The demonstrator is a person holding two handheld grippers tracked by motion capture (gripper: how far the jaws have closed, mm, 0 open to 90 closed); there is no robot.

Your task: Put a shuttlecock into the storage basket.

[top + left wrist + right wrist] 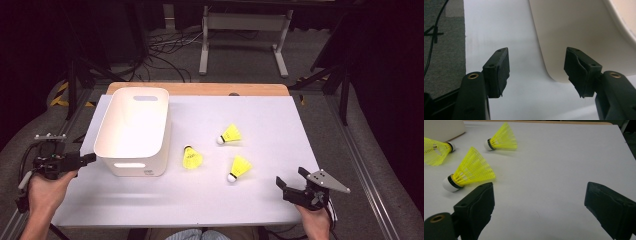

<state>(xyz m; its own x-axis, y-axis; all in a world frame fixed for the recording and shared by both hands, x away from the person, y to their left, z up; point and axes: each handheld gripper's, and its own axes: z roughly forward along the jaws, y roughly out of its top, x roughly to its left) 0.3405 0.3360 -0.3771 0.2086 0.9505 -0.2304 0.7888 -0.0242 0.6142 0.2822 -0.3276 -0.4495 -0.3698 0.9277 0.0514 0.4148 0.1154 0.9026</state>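
Three yellow shuttlecocks with white corks lie on the white table [260,200]: one [192,158] next to the white bin [132,130], one [231,134] farther back, one [239,167] nearest my right gripper [291,176]. That gripper is open and holds nothing at the table's front right. In the right gripper view the gripper [539,188] faces bare table, with the nearest shuttlecock [471,171] just beyond its left jaw and the other two [501,138] [435,150] farther off. My left gripper [89,158] hovers at the table's left edge, open and empty [536,53], pointing at the bin's outer wall [579,30].
The bin's handle slot [129,165] faces the front. A wooden strip [200,89] runs along the table's far edge. Beyond it, cables and a stand's legs [240,45] are on the grey carpet. Dark floor [444,50] lies left of the table.
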